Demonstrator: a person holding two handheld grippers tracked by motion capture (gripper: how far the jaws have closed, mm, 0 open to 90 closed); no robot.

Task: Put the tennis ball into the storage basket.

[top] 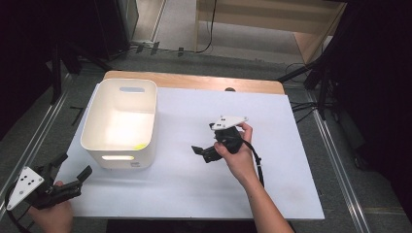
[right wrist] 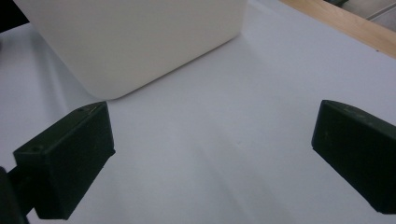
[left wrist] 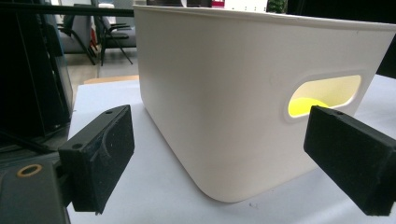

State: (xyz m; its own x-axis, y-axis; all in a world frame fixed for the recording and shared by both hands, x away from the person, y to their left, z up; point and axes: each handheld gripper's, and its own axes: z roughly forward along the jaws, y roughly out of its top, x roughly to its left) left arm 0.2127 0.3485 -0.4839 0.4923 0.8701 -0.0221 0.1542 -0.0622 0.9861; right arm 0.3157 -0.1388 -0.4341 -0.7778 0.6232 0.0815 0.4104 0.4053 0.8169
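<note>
A white plastic bin (top: 119, 124) with handle slots stands on the left part of the white tabletop (top: 194, 189). Something yellow (top: 140, 146) lies inside it by the near wall and glows through the near handle slot (left wrist: 306, 105). My left gripper (top: 75, 165) is open at the table's front left corner. It points at the bin's near corner (left wrist: 224, 93) with nothing between its jaws. My right gripper (top: 205, 139) is open over the middle of the table, to the right of the bin. In the right gripper view the bin's corner (right wrist: 140, 37) is ahead, and bare table lies between the jaws.
A strip of wooden table edge (top: 194, 80) runs along the far side. Metal rails (top: 335, 165) flank the table. Cables and dark stands sit on the floor beyond. In the left gripper view, chairs (left wrist: 102, 32) stand in the background.
</note>
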